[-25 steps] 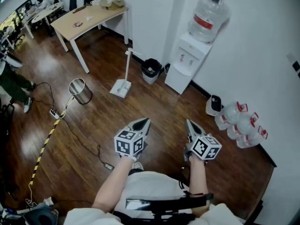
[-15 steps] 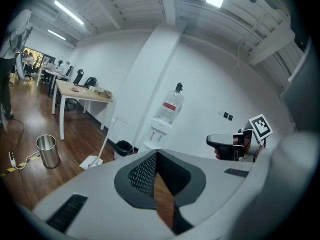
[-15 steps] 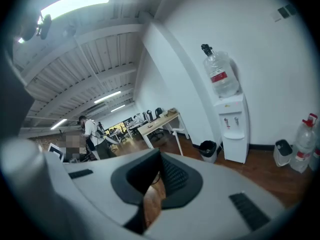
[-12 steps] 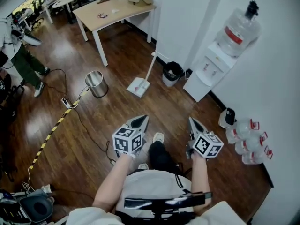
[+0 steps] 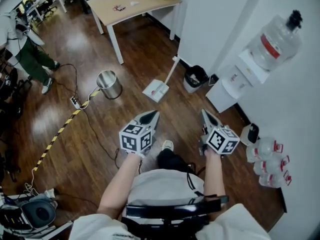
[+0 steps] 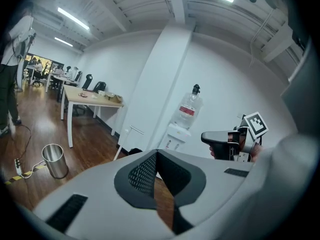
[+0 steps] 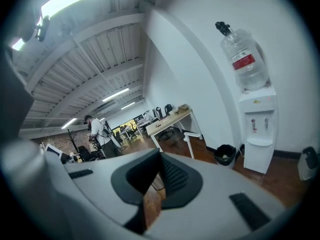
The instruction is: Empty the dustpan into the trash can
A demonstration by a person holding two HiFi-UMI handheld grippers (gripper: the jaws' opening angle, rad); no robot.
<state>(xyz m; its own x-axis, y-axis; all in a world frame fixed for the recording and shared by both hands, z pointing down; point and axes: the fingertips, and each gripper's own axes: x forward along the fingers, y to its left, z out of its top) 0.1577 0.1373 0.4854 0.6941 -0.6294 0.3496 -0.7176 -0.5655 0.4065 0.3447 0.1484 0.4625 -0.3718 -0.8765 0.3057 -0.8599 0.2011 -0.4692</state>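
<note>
Fingers (image 6: 142,174) of left gripper (image 5: 151,117) and right gripper (image 5: 206,117) are pressing together, empty | dustpan (image 5: 157,90) is sitting on floor (image 5: 100,134) near trash can (image 5: 195,78) | step, likely: approach; next: opening fingers around its handle (image 5: 169,70)

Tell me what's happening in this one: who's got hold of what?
A person holds a gripper in each hand, out in front over the wood floor. The left gripper and the right gripper are both shut and empty. The white long-handled dustpan stands on the floor ahead, untouched, beside the black trash can. A steel bin stands further left. The emptying has not begun.
</note>
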